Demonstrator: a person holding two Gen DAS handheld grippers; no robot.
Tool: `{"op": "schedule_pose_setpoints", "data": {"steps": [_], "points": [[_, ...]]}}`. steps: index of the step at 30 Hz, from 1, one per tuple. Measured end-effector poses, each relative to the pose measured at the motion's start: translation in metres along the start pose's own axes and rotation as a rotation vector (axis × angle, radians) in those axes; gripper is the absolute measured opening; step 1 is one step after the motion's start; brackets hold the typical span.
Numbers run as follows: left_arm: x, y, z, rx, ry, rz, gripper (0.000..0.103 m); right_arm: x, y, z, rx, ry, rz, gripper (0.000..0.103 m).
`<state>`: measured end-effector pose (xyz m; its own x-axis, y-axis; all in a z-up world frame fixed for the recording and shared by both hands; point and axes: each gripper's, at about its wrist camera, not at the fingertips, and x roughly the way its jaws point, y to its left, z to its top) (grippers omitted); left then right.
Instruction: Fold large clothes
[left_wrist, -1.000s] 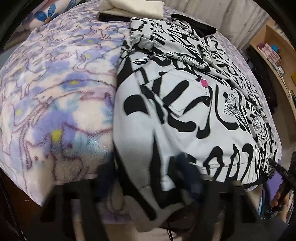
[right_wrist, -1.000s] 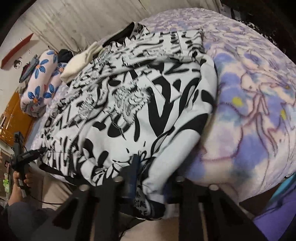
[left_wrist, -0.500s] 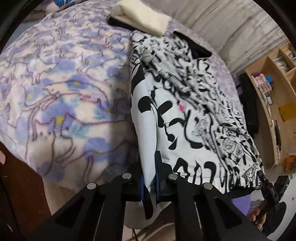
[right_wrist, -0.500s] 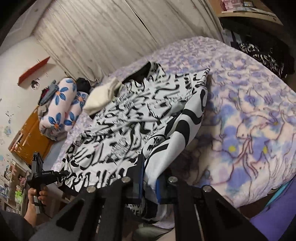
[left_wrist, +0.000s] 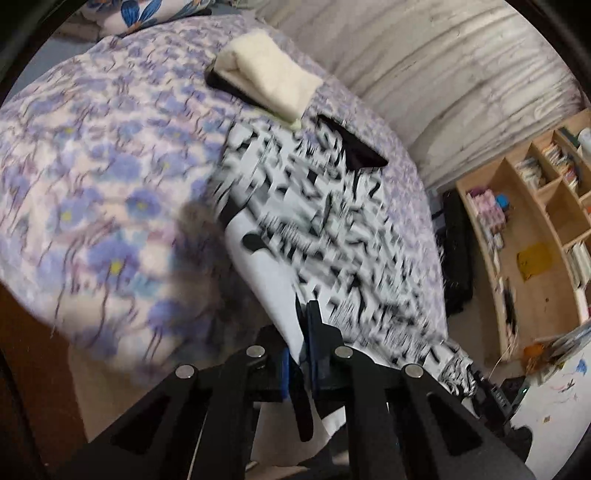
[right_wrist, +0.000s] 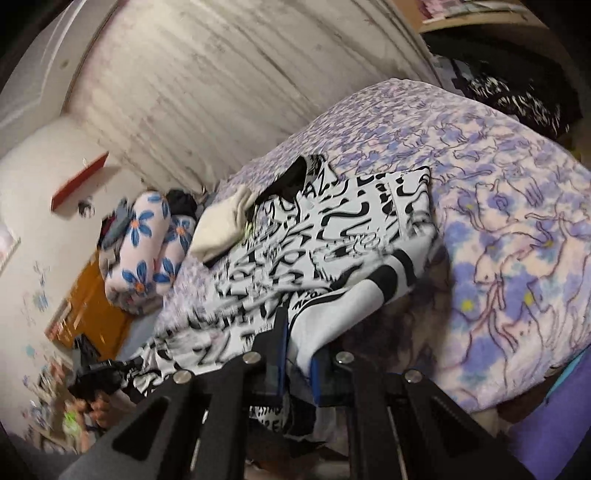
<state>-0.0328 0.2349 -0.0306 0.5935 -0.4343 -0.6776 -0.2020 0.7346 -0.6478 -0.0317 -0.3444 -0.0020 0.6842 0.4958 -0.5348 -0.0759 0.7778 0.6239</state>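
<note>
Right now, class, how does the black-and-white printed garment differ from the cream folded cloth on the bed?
The black-and-white printed garment is boldly patterned; the cream folded cloth is plain. The garment lies spread out, its near edge lifted by both hand-held grippers; the cloth sits compactly folded, untouched. Both rest on the purple floral blanket.

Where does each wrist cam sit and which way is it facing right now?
Left wrist: on the left gripper, facing up the bed toward the curtain; its fingers pinch the printed garment.
Right wrist: on the right gripper, facing across the bed toward the flowered pillows; the left hand shows.
Shared: printed garment, cream folded cloth, bed.
</note>
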Motion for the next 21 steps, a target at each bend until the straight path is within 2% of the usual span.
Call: {"op": "schedule_pose_setpoints", "data": {"steps": [6,12,14,15,16,17,18,19,21], "points": [[0.030,-0.029,0.070,0.028,-0.107,-0.022,0.005,0.033,0.001,0.062,0.023,-0.056,0.011,0.009],[0.086,-0.054,0.144,0.050,-0.154,0.014,0.007,0.098,-0.008,0.128,0.036,-0.064,-0.060,0.009],[0.107,-0.060,0.166,0.046,-0.159,0.019,0.011,0.123,-0.016,0.146,0.059,-0.058,-0.093,0.014],[0.117,-0.062,0.176,0.044,-0.162,0.027,0.019,0.137,-0.022,0.155,0.086,-0.049,-0.120,0.015],[0.128,-0.065,0.189,0.049,-0.177,0.048,0.033,0.149,-0.029,0.162,0.116,-0.033,-0.133,0.020],[0.135,-0.065,0.198,0.051,-0.195,0.065,0.041,0.160,-0.036,0.168,0.141,-0.019,-0.137,0.025],[0.142,-0.066,0.206,0.053,-0.217,0.078,0.057,0.168,-0.042,0.172,0.157,-0.017,-0.144,0.040],[0.146,-0.066,0.213,0.055,-0.232,0.084,0.067,0.174,-0.046,0.175,0.166,-0.020,-0.148,0.053],[0.158,-0.066,0.225,0.068,-0.248,0.109,0.069,0.188,-0.053,0.181,0.150,-0.030,-0.155,0.062]]}}
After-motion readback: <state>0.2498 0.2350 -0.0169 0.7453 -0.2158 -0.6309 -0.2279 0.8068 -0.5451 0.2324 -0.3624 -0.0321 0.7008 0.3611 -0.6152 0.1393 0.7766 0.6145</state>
